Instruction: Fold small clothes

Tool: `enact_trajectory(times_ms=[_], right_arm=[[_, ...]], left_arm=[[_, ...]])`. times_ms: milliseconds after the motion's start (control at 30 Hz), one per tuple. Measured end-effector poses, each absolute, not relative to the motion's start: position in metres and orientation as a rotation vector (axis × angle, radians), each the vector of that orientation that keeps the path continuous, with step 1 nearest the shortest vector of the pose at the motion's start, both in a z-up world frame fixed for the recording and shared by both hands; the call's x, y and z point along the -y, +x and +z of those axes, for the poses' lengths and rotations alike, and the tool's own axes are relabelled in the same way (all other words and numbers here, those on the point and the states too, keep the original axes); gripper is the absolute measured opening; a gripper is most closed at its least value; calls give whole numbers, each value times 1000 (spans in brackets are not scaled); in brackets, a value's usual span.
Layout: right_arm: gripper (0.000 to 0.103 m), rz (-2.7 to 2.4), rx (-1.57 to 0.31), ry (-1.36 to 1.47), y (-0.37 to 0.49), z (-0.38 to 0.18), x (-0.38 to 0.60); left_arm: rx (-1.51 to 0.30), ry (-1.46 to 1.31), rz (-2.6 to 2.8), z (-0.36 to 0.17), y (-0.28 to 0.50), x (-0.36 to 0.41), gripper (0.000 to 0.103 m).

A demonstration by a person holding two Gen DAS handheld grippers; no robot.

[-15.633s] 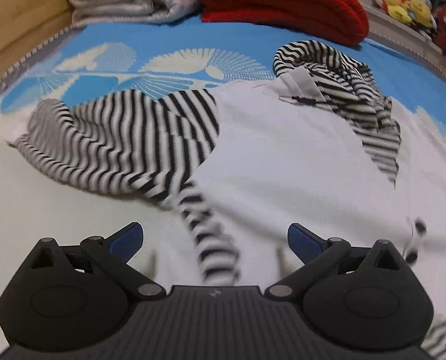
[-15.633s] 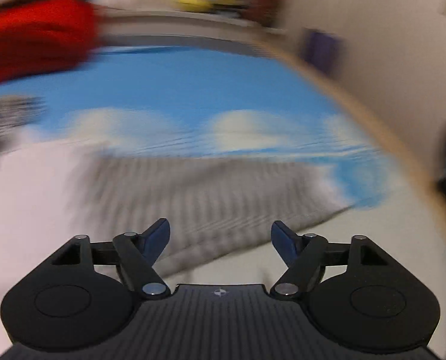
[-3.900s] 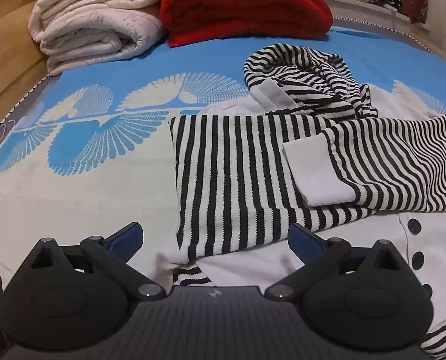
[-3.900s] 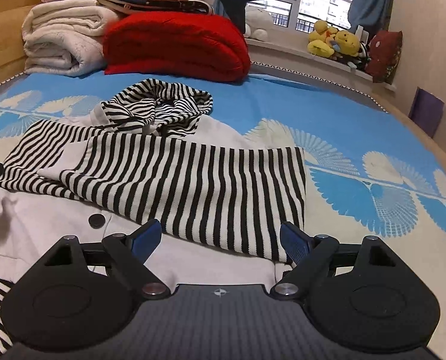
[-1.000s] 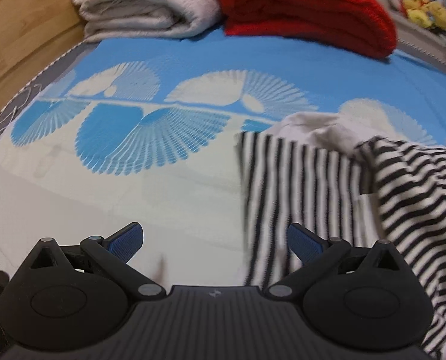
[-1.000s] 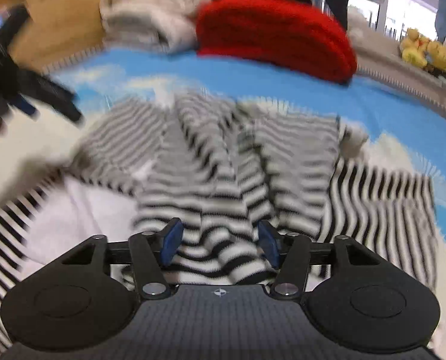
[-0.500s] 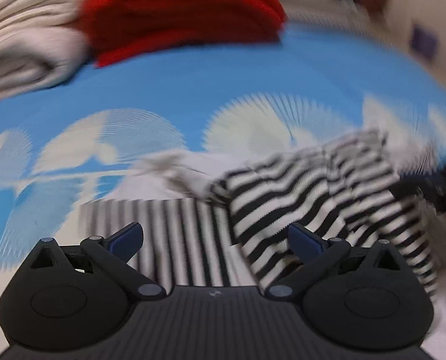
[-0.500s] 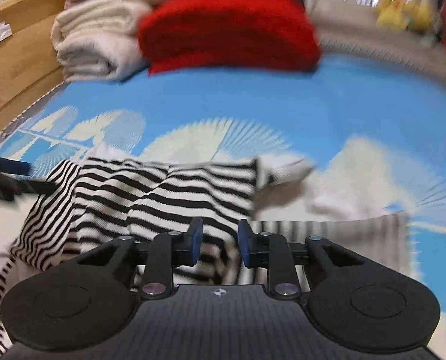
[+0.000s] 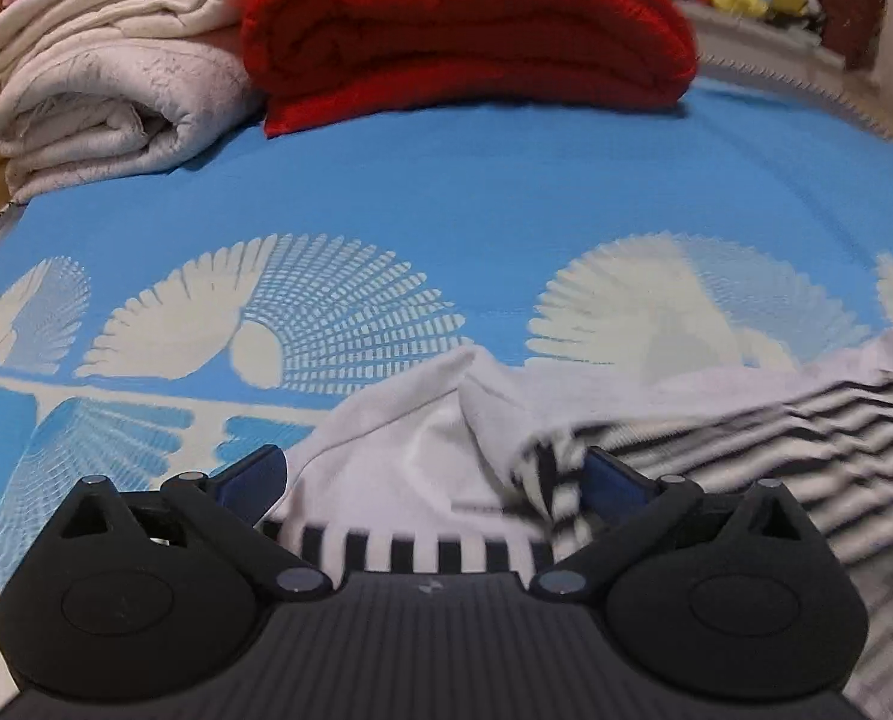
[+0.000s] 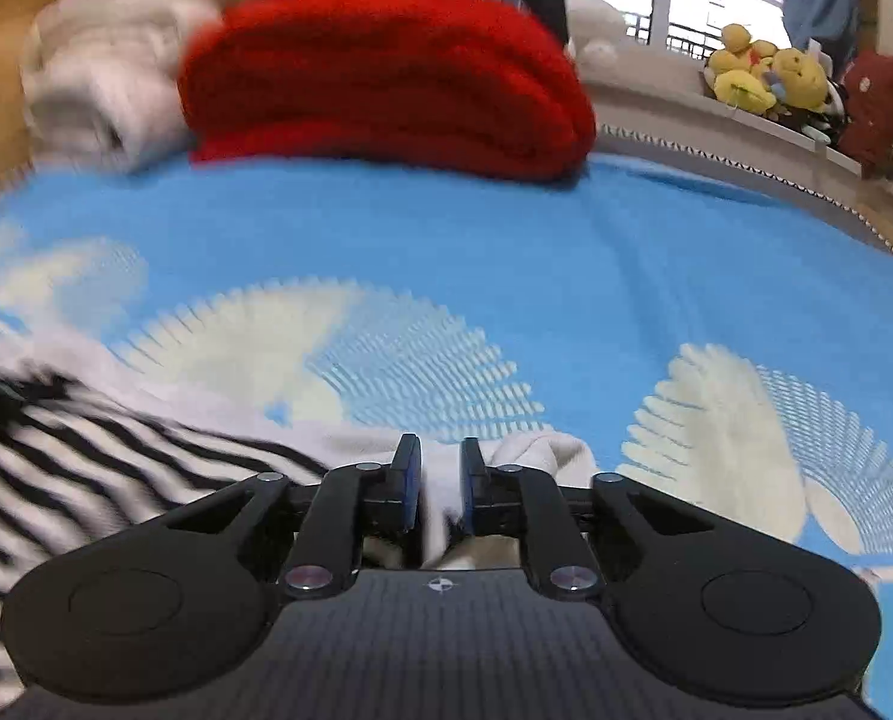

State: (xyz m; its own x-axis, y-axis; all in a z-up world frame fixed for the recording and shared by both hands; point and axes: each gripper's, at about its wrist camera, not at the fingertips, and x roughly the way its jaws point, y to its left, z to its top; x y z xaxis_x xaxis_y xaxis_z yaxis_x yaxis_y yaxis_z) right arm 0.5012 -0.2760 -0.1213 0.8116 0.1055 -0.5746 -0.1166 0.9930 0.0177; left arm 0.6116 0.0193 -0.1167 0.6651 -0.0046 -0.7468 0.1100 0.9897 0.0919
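On the blue bedspread [image 9: 506,192], the right gripper [image 10: 440,477], jaws just closing, pinches the striped garment [image 10: 116,450]; the left gripper [image 9: 428,474] gapes wide.

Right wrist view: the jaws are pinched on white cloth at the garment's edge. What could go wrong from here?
The right gripper pinches only a thin bunch of the striped garment, so it may slip out under a pull. The left gripper stands open over the cloth; with one side held, the fold could skew. The garment looks bunched, so creases may get trapped.
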Motion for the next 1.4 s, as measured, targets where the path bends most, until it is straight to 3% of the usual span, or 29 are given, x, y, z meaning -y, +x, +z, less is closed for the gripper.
enact_trajectory(times_ms=[100, 167, 333, 367, 433, 500, 567, 600, 733, 1000, 1200, 1400], right_arm=[[32, 285, -593, 56, 447, -89, 280], [45, 373, -624, 49, 413, -84, 277], [58, 365, -841, -40, 370, -139, 251], [62, 360, -765, -83, 361, -141, 246], [65, 305, -781, -188, 350, -124, 237], [67, 288, -760, -119, 329, -90, 250], [83, 268, -705, -28, 294, -58, 269], [86, 256, -680, 10, 267, -44, 282], [90, 172, -658, 37, 166, -26, 310], [90, 131, -675, 58, 50, -74, 302], [89, 48, -729, 213, 46, -96, 322], [90, 67, -859, 291, 62, -124, 321]], left_arm=[[-809, 215, -136, -97, 575, -19, 103], [-810, 276, -130, -92, 550, -21, 103], [-901, 307, -72, -102, 502, -41, 103], [-922, 333, -54, -102, 491, -45, 103], [-920, 358, -41, -91, 457, -56, 103], [-895, 354, -44, -77, 416, -70, 103], [-876, 339, -26, -69, 376, -85, 103], [-867, 321, 24, -67, 356, -95, 103], [-878, 227, 112, -70, 296, -125, 103], [-890, 59, 56, -77, 221, -157, 103], [-911, -60, -57, -83, 212, -156, 103], [-1043, -46, -204, -106, 221, -125, 103]])
